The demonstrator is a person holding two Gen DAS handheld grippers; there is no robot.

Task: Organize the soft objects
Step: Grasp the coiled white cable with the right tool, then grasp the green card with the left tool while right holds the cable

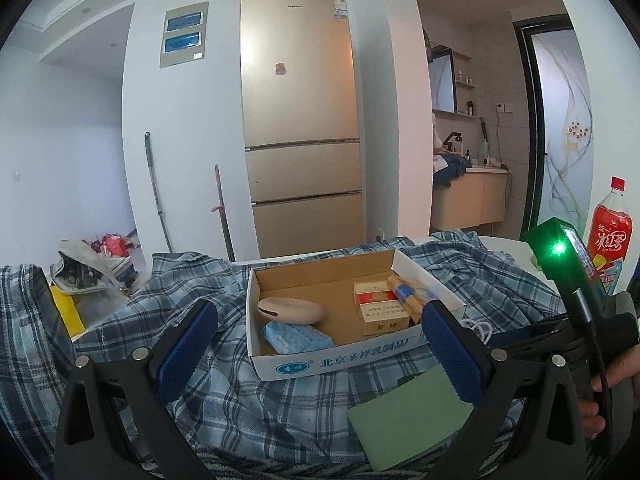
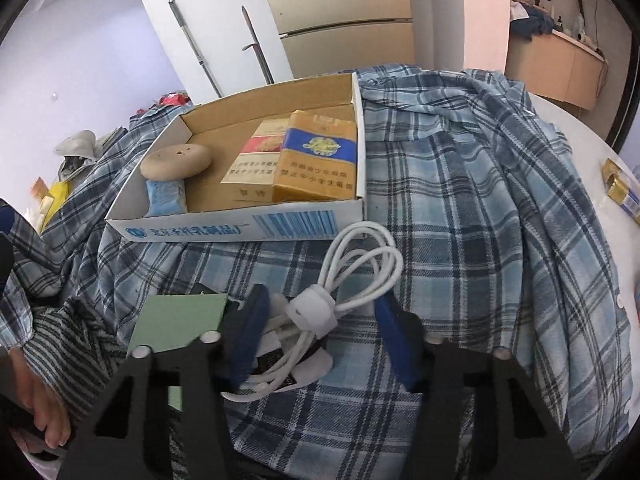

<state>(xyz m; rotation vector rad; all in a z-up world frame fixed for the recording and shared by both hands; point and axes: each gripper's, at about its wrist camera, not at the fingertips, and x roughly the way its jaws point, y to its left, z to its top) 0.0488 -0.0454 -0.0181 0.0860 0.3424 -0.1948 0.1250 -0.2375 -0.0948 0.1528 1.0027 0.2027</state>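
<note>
A blue plaid shirt (image 1: 280, 412) lies spread over the table and shows in the right wrist view too (image 2: 480, 220). On it stands an open cardboard box (image 1: 336, 362) holding a pink oval device (image 1: 290, 311), a blue packet (image 1: 296, 337) and cigarette packs (image 1: 380, 308). My left gripper (image 1: 316, 344) is open, its jaws on either side of the box front. My right gripper (image 2: 320, 326) is open around a coiled white cable (image 2: 348, 276) lying on the shirt. A green card (image 2: 180, 320) lies to its left.
A red iced tea bottle (image 1: 610, 236) stands at the right. A gold fridge (image 1: 300, 128) is behind the table. Small gold packs (image 2: 620, 192) lie on the bare white table (image 2: 580, 128) at the right. Clutter sits on the floor at the left (image 1: 92, 264).
</note>
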